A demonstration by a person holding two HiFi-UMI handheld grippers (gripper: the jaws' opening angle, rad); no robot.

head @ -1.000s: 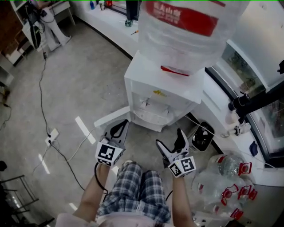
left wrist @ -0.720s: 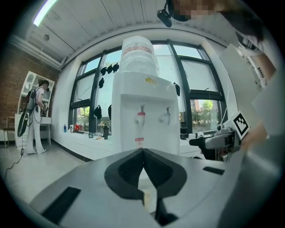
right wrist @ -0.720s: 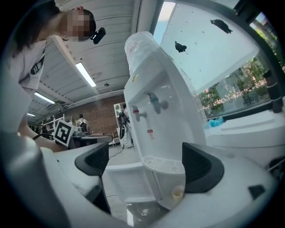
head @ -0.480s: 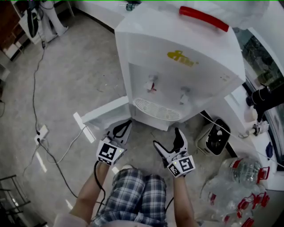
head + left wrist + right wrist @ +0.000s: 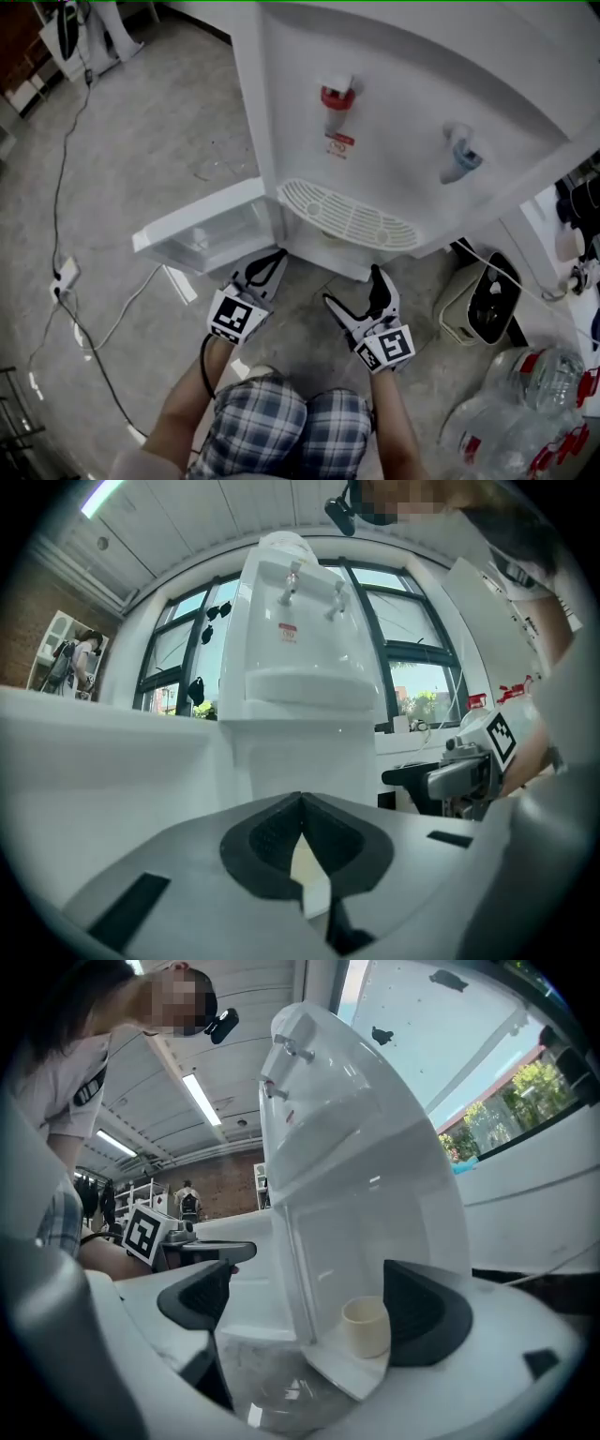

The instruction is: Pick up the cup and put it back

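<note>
A small cream cup (image 5: 367, 1325) stands on the shelf inside the white water dispenser's (image 5: 394, 141) lower cabinet, seen past the open clear door (image 5: 375, 1204). My right gripper (image 5: 314, 1314) is open and low before that cabinet. The cup lies beyond its jaws, close to the right pad, and is not held. In the head view the cup is hidden. There my right gripper (image 5: 357, 296) and my left gripper (image 5: 266, 269) hover over the floor just below the drip tray (image 5: 347, 216). My left gripper (image 5: 301, 803) is shut, its pads meeting with nothing held.
The cabinet door (image 5: 202, 234) swings out to the left near my left gripper. A red tap (image 5: 337, 103) and a blue tap (image 5: 457, 155) sit above the tray. A small black-and-white appliance (image 5: 483, 305) and empty water bottles (image 5: 534, 412) stand at right. A cable and power strip (image 5: 64, 277) lie at left.
The head view has dropped lower and closer to the dispenser: the big bottle left the frame and the taps and tray now fill it. Both grippers keep their pose.
</note>
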